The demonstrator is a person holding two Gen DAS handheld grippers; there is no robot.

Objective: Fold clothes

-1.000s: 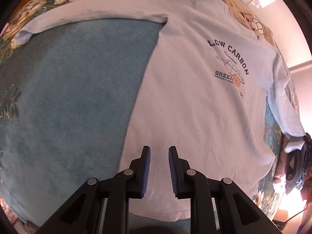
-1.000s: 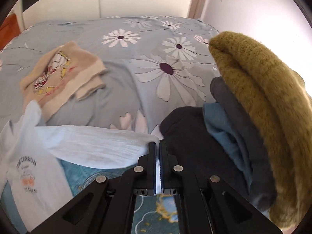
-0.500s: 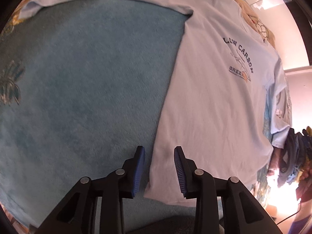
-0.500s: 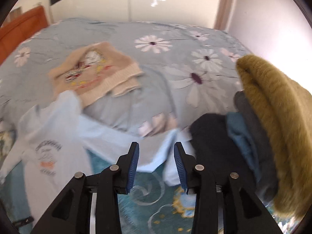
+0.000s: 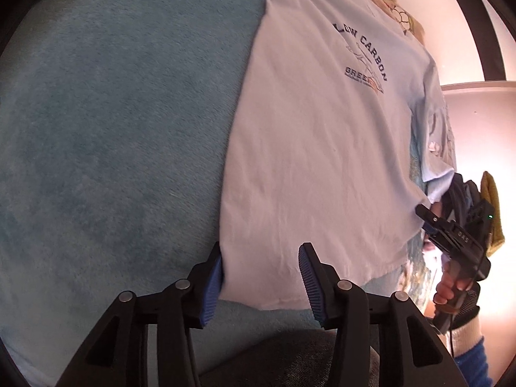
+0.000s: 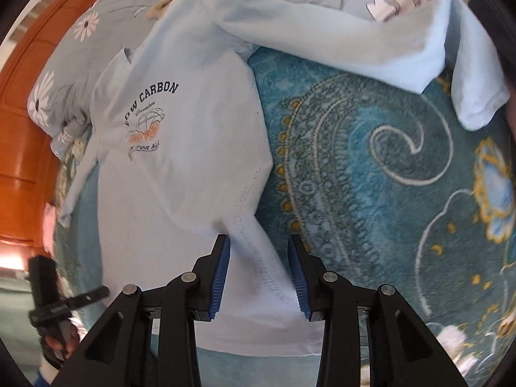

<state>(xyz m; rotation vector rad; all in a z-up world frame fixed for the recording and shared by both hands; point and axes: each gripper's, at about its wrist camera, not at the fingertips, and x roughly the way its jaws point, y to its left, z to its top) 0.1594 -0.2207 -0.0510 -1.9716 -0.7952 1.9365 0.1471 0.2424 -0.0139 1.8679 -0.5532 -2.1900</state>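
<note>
A light blue T-shirt (image 5: 316, 148) printed "LOW CARBON" lies face up on a teal blanket (image 5: 113, 122). My left gripper (image 5: 261, 277) is open, its jaws spanning the shirt's lower left hem corner. My right gripper (image 6: 259, 274) is open over the shirt's (image 6: 180, 174) lower right hem corner, where the stitched side seam runs between the jaws. The right sleeve (image 6: 354, 42) lies stretched out on the blanket (image 6: 371, 177), its end folded over. The right gripper also shows in the left wrist view (image 5: 429, 222), and the left gripper shows at the right wrist view's left edge (image 6: 100, 290).
A floral grey bedsheet (image 6: 80, 29) lies beyond the shirt. A beige garment (image 5: 396, 9) sits past the collar. A pile of dark and mustard clothes (image 5: 483, 200) lies to the right. An orange wooden headboard (image 6: 29, 103) is at the left.
My right gripper let go of the sleeve, opened, and moved down to the shirt's lower right hem corner. My left gripper opened wider and shifted left onto the lower left hem corner.
</note>
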